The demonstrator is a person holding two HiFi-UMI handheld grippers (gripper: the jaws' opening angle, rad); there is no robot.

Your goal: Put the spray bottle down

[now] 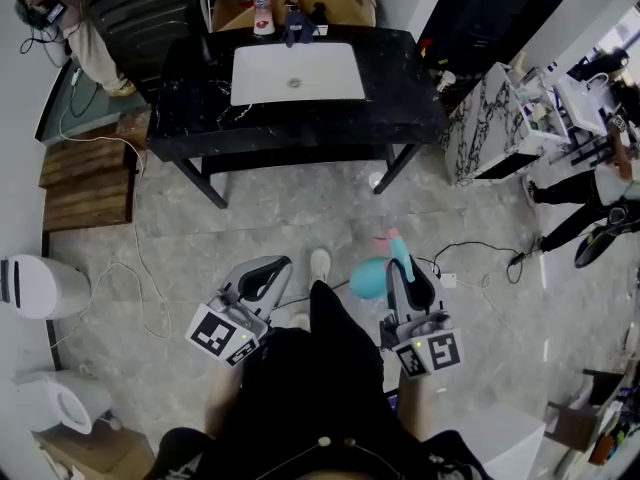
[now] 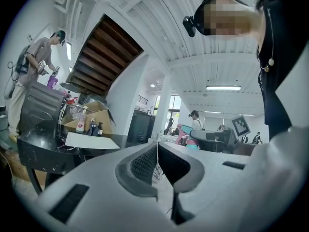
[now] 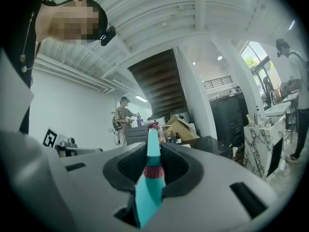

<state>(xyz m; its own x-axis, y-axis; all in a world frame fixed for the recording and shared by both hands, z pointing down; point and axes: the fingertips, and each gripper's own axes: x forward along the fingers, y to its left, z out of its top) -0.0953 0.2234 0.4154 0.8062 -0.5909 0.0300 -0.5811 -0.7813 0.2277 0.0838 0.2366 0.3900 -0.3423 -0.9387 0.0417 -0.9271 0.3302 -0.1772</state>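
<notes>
The spray bottle [image 1: 372,276] is not down yet. It is blue-green with a pink top, and it is up in the air above the floor [image 1: 200,258], close to the person's legs [image 1: 330,328]. The right gripper [image 1: 403,268] has its jaws shut on the bottle near its thin neck. The left gripper [image 1: 268,271] has its jaws together and holds nothing. The black counter [image 1: 400,103] with the white sink [image 1: 297,73] is well apart from the bottle, across the floor. So the holding part is done. What is left, most likely, is to bring the bottle to a spot, set it down there, and let go.
</notes>
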